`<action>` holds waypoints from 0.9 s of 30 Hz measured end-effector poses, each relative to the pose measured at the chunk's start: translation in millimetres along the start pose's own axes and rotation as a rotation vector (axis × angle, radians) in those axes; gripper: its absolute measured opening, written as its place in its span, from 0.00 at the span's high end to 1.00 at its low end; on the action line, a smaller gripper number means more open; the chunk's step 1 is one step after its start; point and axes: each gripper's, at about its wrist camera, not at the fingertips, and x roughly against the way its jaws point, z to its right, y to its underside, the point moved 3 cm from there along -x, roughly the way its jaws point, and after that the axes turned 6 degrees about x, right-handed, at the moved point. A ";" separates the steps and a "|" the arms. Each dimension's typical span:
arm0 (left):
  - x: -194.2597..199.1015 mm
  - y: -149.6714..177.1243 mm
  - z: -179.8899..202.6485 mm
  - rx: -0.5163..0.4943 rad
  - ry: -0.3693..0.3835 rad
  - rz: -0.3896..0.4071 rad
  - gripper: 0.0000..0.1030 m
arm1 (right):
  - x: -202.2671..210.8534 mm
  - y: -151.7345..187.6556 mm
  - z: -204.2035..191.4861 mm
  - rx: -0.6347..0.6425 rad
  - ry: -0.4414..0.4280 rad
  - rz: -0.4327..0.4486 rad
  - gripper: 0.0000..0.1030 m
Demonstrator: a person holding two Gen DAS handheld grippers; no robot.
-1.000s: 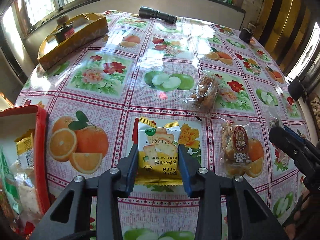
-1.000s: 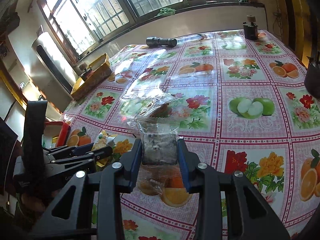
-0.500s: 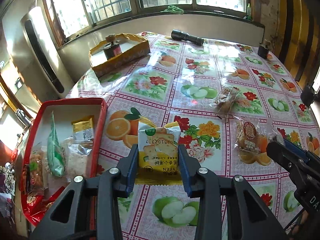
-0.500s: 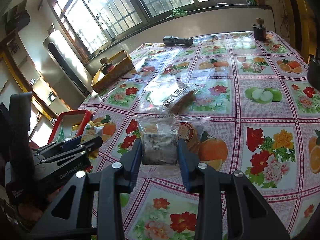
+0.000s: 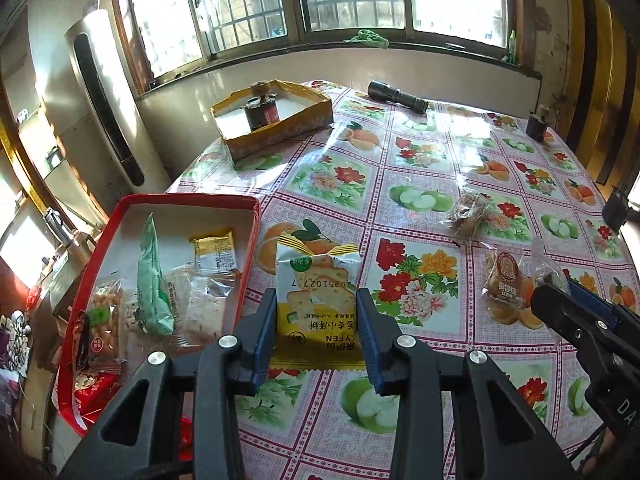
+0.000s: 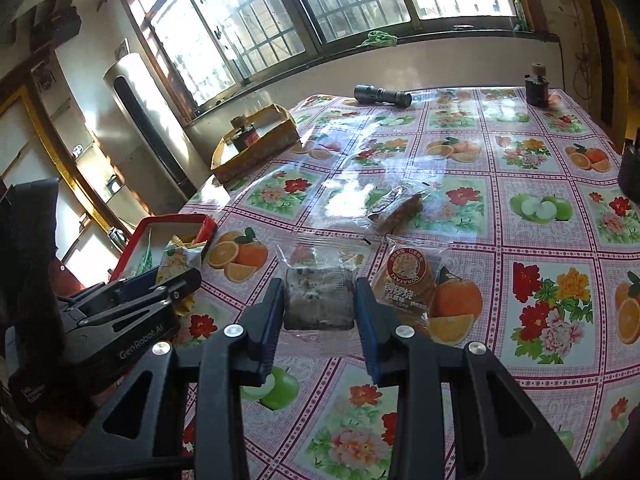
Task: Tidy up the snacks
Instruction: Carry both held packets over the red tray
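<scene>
The left hand-held gripper point(image 5: 316, 316) is closed on a yellow cracker packet point(image 5: 317, 280), its blue pads pressing the two long sides of the wrapper near mid-height, with the packet held clear above the tabletop point(image 5: 420, 168) just beside the right wall of the red tray point(image 5: 250, 240). The right hand-held gripper point(image 6: 319, 300) is clamped the same way on a clear-wrapped dark cake slice point(image 6: 318, 296), also lifted off the tabletop near its front left part. Both packets look light and crinkly; the film is likely slippery and gives under pressure, so the hold really rests on the firmer contents inside. The crackers are probably brittle and could snap if squeezed harder, while the cake seems soft and liable to squash, so a gentle side grip across the body, not the loose crimped ends, suits each. The red tray hangs off the tabletop's left edge and already holds a green packet point(image 5: 154, 280), a small yellow packet point(image 5: 216, 250) and several clear-wrapped snacks. Still lying on the tabletop are a dorayaki packet point(image 6: 412, 280) near the front edge and a clear-wrapped nut bar point(image 6: 396, 206) toward the middle. A yellow cardboard box point(image 5: 276, 120) sits at the far left corner, with a black flashlight point(image 5: 398, 96) near the far edge.
</scene>
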 end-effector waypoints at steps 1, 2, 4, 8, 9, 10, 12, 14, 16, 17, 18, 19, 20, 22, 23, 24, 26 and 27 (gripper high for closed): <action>1.2 -0.3 -3.1 0.006 0.000 0.002 0.63 | 0.5 -0.5 -3.3 0.005 -0.001 0.003 0.64; 2.0 -0.5 -5.5 0.013 -0.002 0.005 0.63 | 0.6 -0.9 -6.0 0.010 -0.002 0.004 0.64; 3.8 -1.3 -11.5 0.025 -0.006 0.009 0.63 | 0.6 -1.2 -10.7 0.016 -0.008 0.005 0.64; 6.1 -1.7 -22.2 0.047 -0.014 0.018 0.63 | -1.6 -3.0 -19.5 0.029 -0.015 0.006 0.64; 6.5 -1.4 -24.7 0.053 -0.016 0.018 0.63 | -2.3 -3.5 -21.7 0.033 -0.018 0.006 0.64; 6.6 -1.4 -27.7 0.058 -0.017 0.018 0.63 | -3.0 -4.1 -24.0 0.038 -0.020 0.005 0.64; 6.8 -1.2 -33.0 0.066 -0.021 0.019 0.63 | -4.8 -4.1 -30.5 0.048 -0.026 0.003 0.64; 6.3 -0.8 -37.6 0.076 -0.026 0.020 0.63 | -6.9 -4.3 -36.9 0.059 -0.030 0.001 0.64; 6.2 -0.6 -42.4 0.085 -0.027 0.019 0.63 | -8.9 -4.5 -43.1 0.069 -0.036 -0.002 0.64; 6.4 -0.8 -45.1 0.090 -0.027 0.020 0.63 | -9.9 -4.7 -45.6 0.073 -0.037 -0.003 0.64; 6.6 -0.7 -48.1 0.095 -0.029 0.021 0.63 | -10.7 -4.7 -47.8 0.077 -0.040 -0.004 0.64; 6.9 -0.8 -50.9 0.099 -0.031 0.022 0.63 | -11.9 -4.9 -50.4 0.080 -0.043 -0.006 0.64; 7.0 -0.8 -54.0 0.105 -0.031 0.022 0.63 | -12.7 -5.3 -52.6 0.085 -0.043 -0.007 0.64; 7.2 -1.1 -61.1 0.118 -0.034 0.023 0.63 | -14.8 -5.7 -57.6 0.094 -0.050 -0.012 0.64; 7.0 -1.4 -64.3 0.124 -0.038 0.025 0.63 | -16.1 -6.1 -60.7 0.100 -0.053 -0.013 0.64; 7.2 -1.6 -68.1 0.131 -0.040 0.026 0.63 | -17.5 -6.7 -64.4 0.107 -0.056 -0.015 0.64; 8.0 -2.4 -75.9 0.145 -0.046 0.030 0.63 | -21.2 -7.6 -72.0 0.117 -0.065 -0.019 0.64; 8.4 -2.4 -80.4 0.151 -0.051 0.032 0.63 | -23.2 -8.1 -75.6 0.123 -0.070 -0.022 0.64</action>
